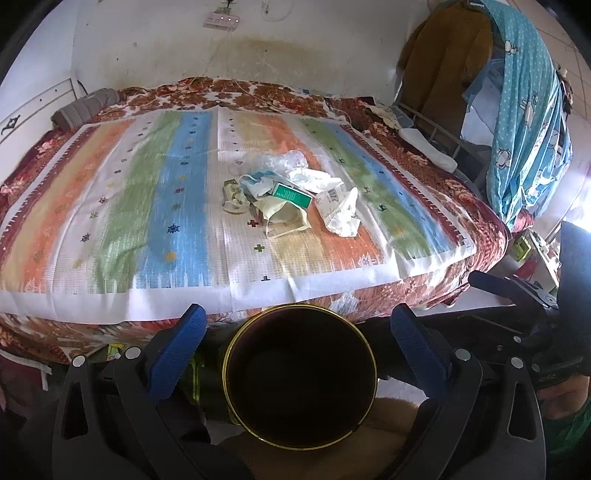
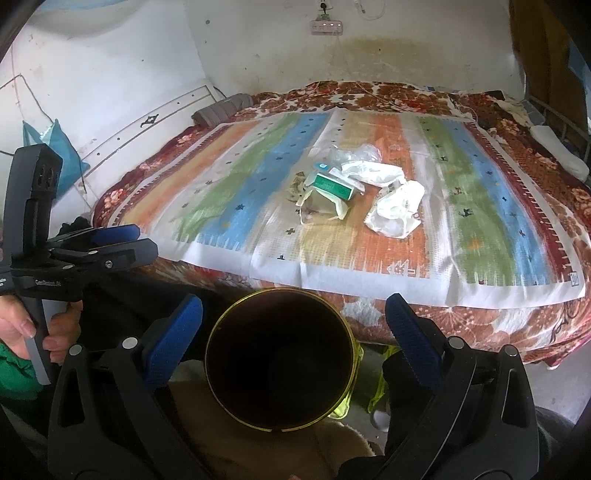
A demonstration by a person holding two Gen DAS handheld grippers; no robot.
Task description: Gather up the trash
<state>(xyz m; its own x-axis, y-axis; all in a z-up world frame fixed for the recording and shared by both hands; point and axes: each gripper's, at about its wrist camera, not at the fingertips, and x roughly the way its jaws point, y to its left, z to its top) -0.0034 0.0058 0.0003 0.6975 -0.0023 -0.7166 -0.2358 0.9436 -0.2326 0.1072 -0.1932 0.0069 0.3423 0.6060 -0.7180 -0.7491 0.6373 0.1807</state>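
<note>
The trash pile lies at the middle of the striped cloth that covers the bed, well apart from both grippers. Its contents are only partly legible: a green box rests on top, a crumpled white bag lies just beside it, and a beige wrapper sits under the box; the clear plastic behind them blurs into the cloth, and the printed text on the bag cannot be read. A dark round container with a gold rim stands below the bed edge; its interior is black and its contents cannot be made out. The left gripper has its blue fingers spread wide apart, one on each side of the container's rim, holding nothing. The right gripper also has its fingers wide apart and empty, framing the same container. Only the right wrist view shows the left gripper from outside, side-on at the left edge, where the finger gap is not visible, with a hand on its handle. Only the left wrist view shows the blue patterned fabric that hangs at the right of the bed. A power strip is mounted on the wall behind.
</note>
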